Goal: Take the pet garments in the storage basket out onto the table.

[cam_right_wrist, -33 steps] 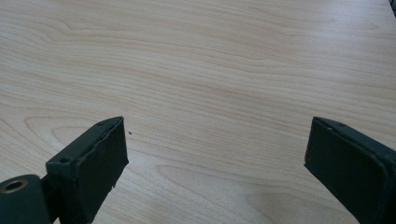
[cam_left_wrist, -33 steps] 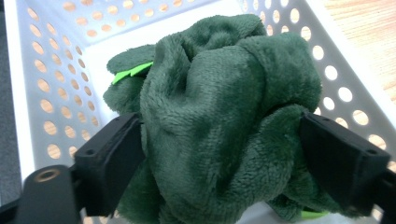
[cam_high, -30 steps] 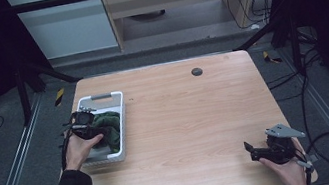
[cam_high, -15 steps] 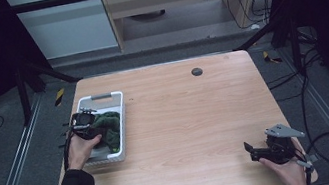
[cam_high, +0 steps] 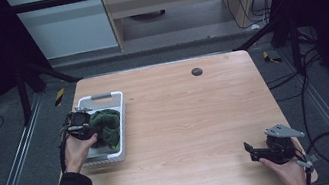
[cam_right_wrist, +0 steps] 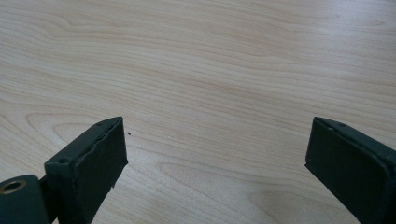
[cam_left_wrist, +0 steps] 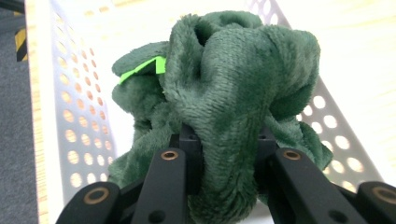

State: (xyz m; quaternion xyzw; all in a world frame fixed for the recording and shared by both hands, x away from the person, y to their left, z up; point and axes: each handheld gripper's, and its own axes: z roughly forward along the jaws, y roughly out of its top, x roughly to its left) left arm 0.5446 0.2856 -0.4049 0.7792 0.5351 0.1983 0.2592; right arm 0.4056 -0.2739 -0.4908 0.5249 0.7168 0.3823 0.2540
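The left tool (cam_left_wrist: 227, 154) has just closed, pinching the green cloth (cam_left_wrist: 224, 88) to lift it from the basket (cam_high: 117, 111); the right tool (cam_right_wrist: 217, 158) waits open over the worktop (cam_high: 197, 117).

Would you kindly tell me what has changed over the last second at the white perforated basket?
The left gripper has just been closing its jaws and now pinches a fold of the dark green fleece cloth inside the white perforated plastic basket. The hand barely shifted. The right gripper stayed open at the wooden table's near right corner; the basket kept its place.
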